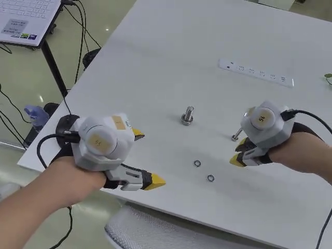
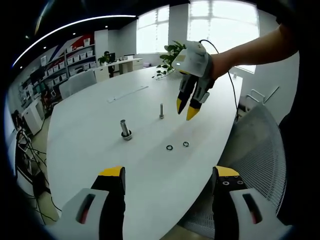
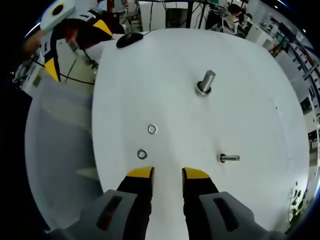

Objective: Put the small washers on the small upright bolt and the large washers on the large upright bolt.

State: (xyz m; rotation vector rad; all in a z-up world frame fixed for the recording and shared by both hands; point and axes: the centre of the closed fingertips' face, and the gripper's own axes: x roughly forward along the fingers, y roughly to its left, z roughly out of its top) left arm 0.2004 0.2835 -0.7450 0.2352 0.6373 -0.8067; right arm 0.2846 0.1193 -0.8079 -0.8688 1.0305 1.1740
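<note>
A large upright bolt (image 1: 188, 115) (image 2: 125, 129) (image 3: 205, 82) stands mid-table on the white table (image 1: 171, 62). The small upright bolt (image 1: 236, 136) (image 2: 161, 111) (image 3: 229, 158) stands to its right, just beside my right gripper (image 1: 237, 154) (image 2: 185, 107) (image 3: 168, 173). That gripper is open with a narrow gap and holds nothing. Two small washers (image 1: 197, 163) (image 1: 210, 178) (image 2: 169, 147) (image 3: 152, 129) lie flat in front of the bolts, between the grippers. My left gripper (image 1: 148, 158) (image 2: 170, 172) (image 3: 77, 46) hovers over the near table edge, jaws wide open and empty.
A white power strip (image 1: 255, 72) lies at the far right of the table. A laptop (image 1: 26, 21) sits on a stand to the left, with cables on the floor. A mesh chair (image 1: 145, 228) is below the near edge.
</note>
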